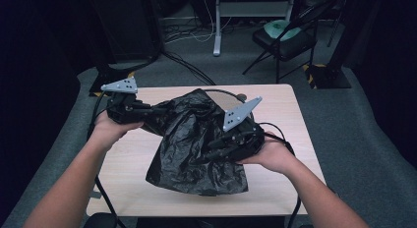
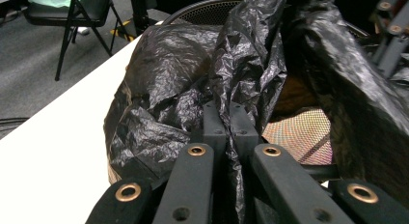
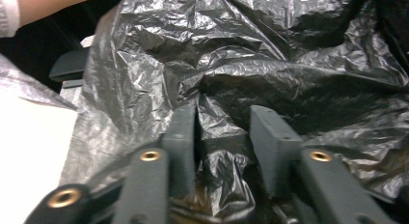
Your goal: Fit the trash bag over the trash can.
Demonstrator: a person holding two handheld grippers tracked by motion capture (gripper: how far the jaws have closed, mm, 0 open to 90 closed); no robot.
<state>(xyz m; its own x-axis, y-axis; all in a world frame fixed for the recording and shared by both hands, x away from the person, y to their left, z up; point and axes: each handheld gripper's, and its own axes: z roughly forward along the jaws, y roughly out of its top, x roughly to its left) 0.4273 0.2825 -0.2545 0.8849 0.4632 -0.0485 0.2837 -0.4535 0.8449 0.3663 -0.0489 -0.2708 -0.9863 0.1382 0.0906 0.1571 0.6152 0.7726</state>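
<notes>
A crumpled black plastic bag (image 1: 196, 149) lies draped over a round metal mesh basket (image 1: 227, 93) in the middle of the light wooden table (image 1: 280, 115). My left gripper (image 1: 151, 110) holds the bag's left edge; in the left gripper view the left gripper (image 2: 230, 113) has its jaws pressed together on a fold of the bag (image 2: 164, 89), and the basket's mesh (image 2: 299, 132) shows under the lifted plastic. My right gripper (image 1: 214, 145) is pushed into the bag from the right. Its jaws (image 3: 224, 122) stand apart with bunched bag plastic (image 3: 241, 55) between them.
A folding chair (image 1: 285, 39) with a green bundle on its seat stands on the grey floor beyond the table. A white desk leg (image 1: 217, 26) and cables lie farther back. Bare tabletop (image 2: 43, 151) runs along the bag's left side.
</notes>
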